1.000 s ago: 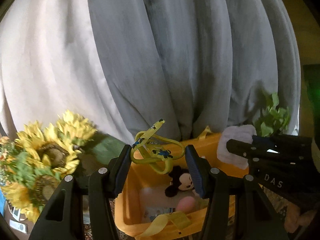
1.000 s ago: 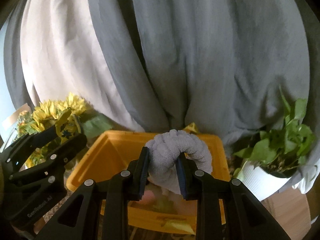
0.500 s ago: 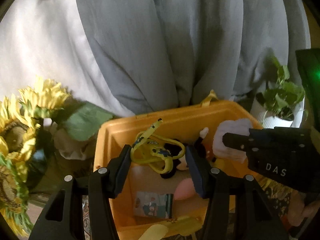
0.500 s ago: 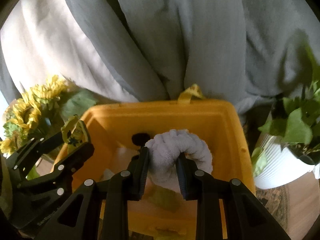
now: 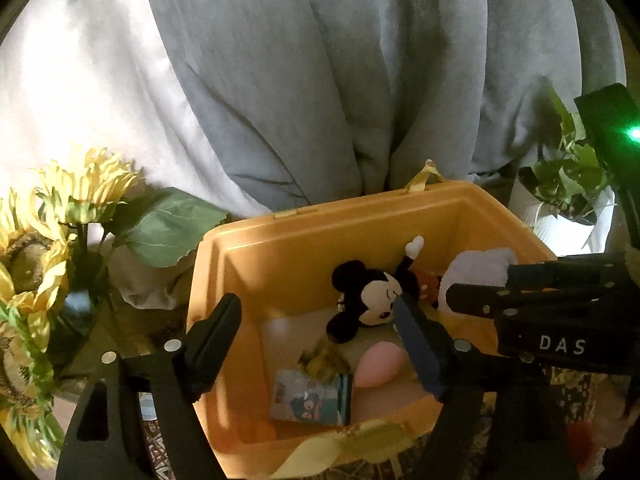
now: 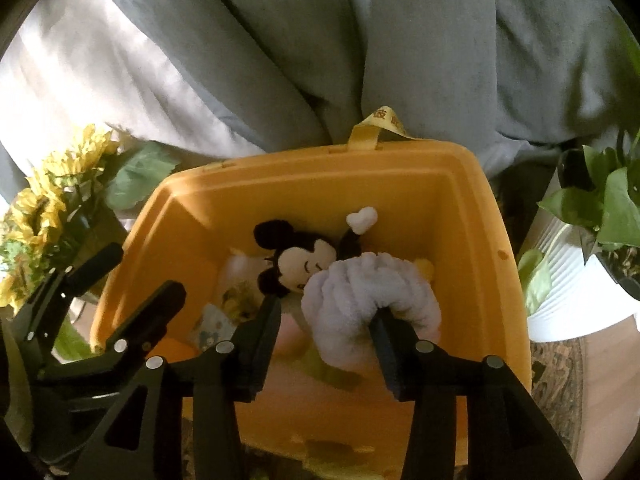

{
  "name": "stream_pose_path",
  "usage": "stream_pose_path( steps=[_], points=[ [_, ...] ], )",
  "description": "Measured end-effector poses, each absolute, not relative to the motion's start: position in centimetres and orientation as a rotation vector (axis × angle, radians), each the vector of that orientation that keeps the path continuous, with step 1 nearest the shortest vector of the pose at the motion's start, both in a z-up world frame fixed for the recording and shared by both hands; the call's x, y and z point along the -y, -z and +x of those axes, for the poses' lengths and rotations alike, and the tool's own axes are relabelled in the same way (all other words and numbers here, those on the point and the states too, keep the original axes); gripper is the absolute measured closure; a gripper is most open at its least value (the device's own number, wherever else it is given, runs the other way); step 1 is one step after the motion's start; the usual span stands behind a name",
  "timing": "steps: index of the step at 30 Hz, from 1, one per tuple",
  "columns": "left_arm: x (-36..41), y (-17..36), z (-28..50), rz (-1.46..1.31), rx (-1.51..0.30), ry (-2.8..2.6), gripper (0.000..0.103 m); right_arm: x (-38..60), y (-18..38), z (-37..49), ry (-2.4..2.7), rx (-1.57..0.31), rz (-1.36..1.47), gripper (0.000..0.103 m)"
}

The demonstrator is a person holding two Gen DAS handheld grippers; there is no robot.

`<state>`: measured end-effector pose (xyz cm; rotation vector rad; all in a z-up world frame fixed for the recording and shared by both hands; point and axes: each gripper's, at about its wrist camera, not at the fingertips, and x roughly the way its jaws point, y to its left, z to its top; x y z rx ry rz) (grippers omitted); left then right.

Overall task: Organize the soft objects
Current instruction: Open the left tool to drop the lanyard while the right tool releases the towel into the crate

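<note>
Looking down from both wrist views past a grey curtain (image 5: 320, 80), with a white curtain (image 5: 80, 80) to its left, onto a yellow bin (image 6: 400, 184) standing open at the foot of the folds. Flanked by sunflowers (image 5: 80, 192) on the left and by a leafy plant in a white ribbed pot (image 6: 580, 300) on the right, each just beside a bin wall. Topped on the far rim by a yellow ribbon loop (image 6: 380, 124).

Reaching over the near rim with the left gripper (image 5: 316, 312): jaws spread wide, having just been opening, with nothing between them and only the bin's inside below. Reaching in beside it with the right gripper (image 6: 326, 314): jaws parted, likewise having just been opening, with a fluffy lavender cloth (image 6: 360, 292) between them. Draped over the tip of the right-hand finger and apart from the left-hand finger, so not pinched, and hanging within the bin's walls above the other contents.

Holding on the bin floor a black-and-white mouse plush (image 5: 372, 296), tilted towards the back wall with one white-gloved arm raised, touching the lavender cloth in the right wrist view. Holding nearer the front a pink soft thing (image 5: 380, 364), just beside a printed packet (image 5: 308, 392) lying flat. Resting at the packet's far edge, a small crumpled yellow piece (image 5: 320, 360), too blurred to tell what kind.
</note>
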<state>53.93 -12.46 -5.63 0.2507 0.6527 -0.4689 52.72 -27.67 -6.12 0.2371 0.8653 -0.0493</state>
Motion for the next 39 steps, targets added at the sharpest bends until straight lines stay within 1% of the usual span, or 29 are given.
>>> stream_pose_path(
  steps=[1,3,5,8,16,20,27,33,37,39],
  points=[
    [12.3,5.5,53.7,0.249,-0.648,0.465,0.023,27.5,6.0,52.7,0.048,-0.875,0.233,0.051],
    [12.2,5.2,53.4,0.249,-0.641,0.459,0.019,27.5,5.8,52.6,0.055,-0.894,0.226,0.050],
    [12.0,4.8,52.9,0.255,-0.630,0.450,0.018,27.6,5.5,52.6,0.054,-0.887,0.228,0.047],
    [11.7,4.1,52.5,0.255,-0.612,0.432,0.016,27.5,4.7,53.2,0.029,-0.899,0.230,0.046],
    [10.8,2.3,51.6,0.254,-0.587,0.370,0.013,26.9,3.6,53.9,0.027,-0.924,0.184,0.046],
    [10.3,2.0,51.2,0.265,-0.593,0.318,0.011,26.8,4.3,54.5,0.022,-1.012,0.180,0.046],
    [9.2,1.2,51.2,0.260,-0.611,0.243,0.009,25.6,4.0,56.3,0.007,-1.089,0.111,0.046],
    [8.4,0.9,51.0,0.245,-0.631,0.219,0.008,24.4,3.3,55.9,0.014,-1.099,0.033,0.046],
    [8.3,0.7,50.7,0.248,-0.647,0.210,0.008,24.3,3.3,56.1,0.025,-1.149,0.012,0.046],
    [8.1,0.4,50.2,0.248,-0.644,0.206,0.008,24.0,2.7,55.5,0.039,-1.126,-0.023,0.046]
  ],
)
